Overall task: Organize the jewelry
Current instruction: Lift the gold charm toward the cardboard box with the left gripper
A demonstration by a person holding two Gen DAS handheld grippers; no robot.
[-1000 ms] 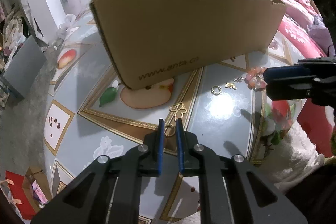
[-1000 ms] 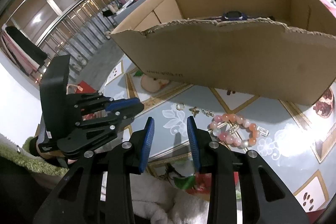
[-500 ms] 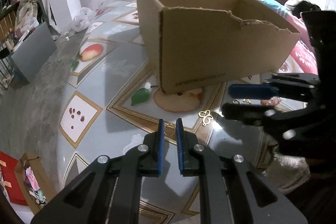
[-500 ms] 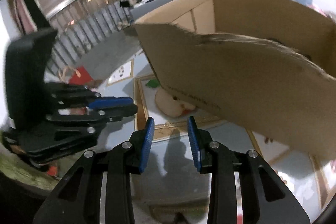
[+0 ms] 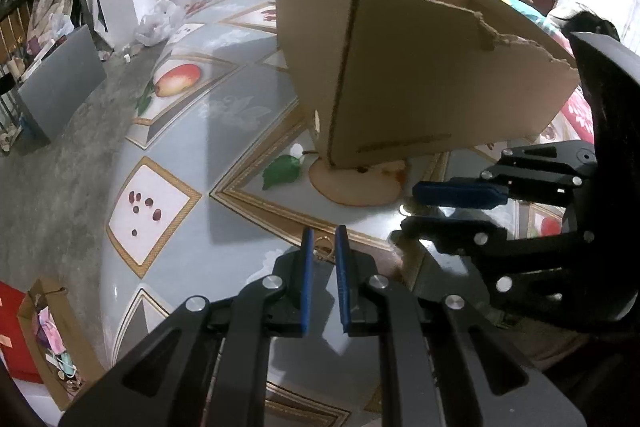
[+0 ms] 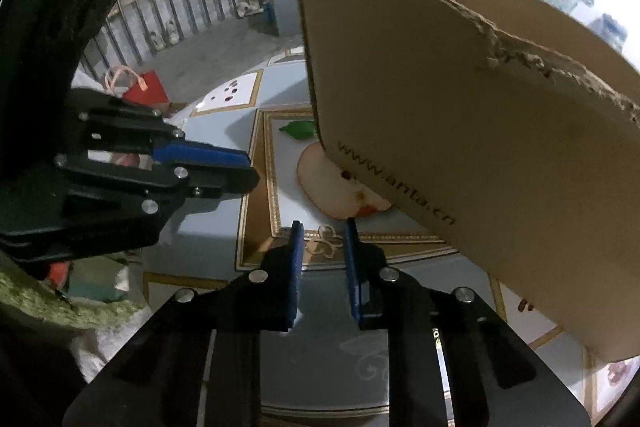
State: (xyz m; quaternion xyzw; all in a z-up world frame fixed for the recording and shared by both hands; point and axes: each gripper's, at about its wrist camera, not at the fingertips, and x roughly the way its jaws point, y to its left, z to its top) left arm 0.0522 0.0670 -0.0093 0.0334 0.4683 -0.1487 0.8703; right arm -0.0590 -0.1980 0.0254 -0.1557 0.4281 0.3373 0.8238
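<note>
From the left wrist view, our left gripper (image 5: 323, 241) has its jaws nearly pressed together, pinching a small gold ring (image 5: 322, 243) at their tips, held clear of the glossy fruit-patterned surface (image 5: 224, 163) for carrying. The open brown cardboard box (image 5: 420, 95) stands at 1 o'clock, likely the ring's destination.

From the right wrist view, our right gripper (image 6: 323, 241) has its jaws spread and empty, framing a gold clover-shaped pendant (image 6: 323, 239) lying on the surface, apparently lined up for picking. The box looms at 2 o'clock.
</note>
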